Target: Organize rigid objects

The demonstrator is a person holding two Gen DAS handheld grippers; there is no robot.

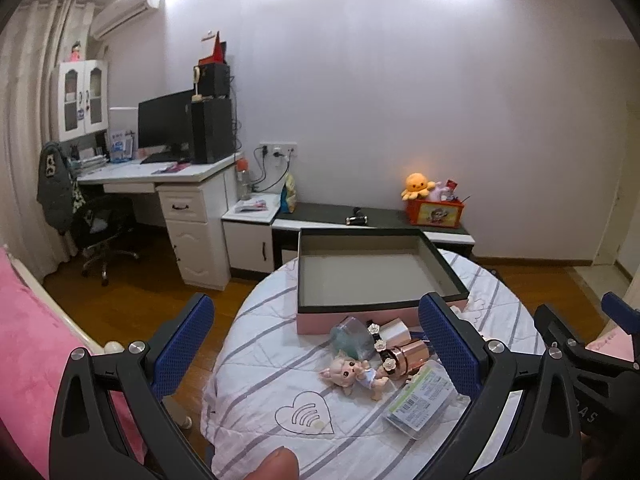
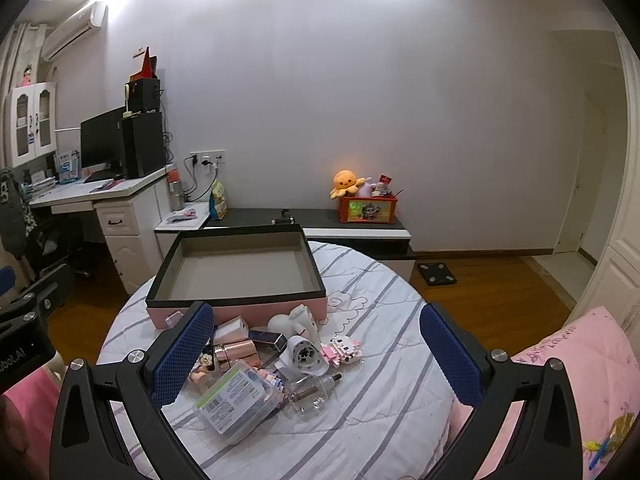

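Note:
An empty pink box [image 1: 376, 276] [image 2: 240, 268] with a dark rim stands on the round striped table [image 1: 256, 356] [image 2: 384, 360]. In front of it lie a small doll [image 1: 356, 374], a rose-gold cylinder [image 1: 408, 354] [image 2: 236, 352], a clear plastic case [image 1: 420, 398] [image 2: 236, 400], a white fan-like toy [image 2: 304, 356], a pink brick figure [image 2: 344, 352] and a clear bottle [image 2: 312, 394]. My left gripper [image 1: 318, 350] is open above the pile's left side. My right gripper [image 2: 316, 354] is open over the pile, holding nothing.
A white desk [image 1: 168, 184] with a monitor and an office chair [image 1: 100, 232] stand at the left. A low cabinet [image 1: 360, 220] along the wall carries a red toy bin [image 1: 434, 212]. Pink bedding [image 2: 580, 380] lies at the right, and a scale [image 2: 436, 274] on the floor.

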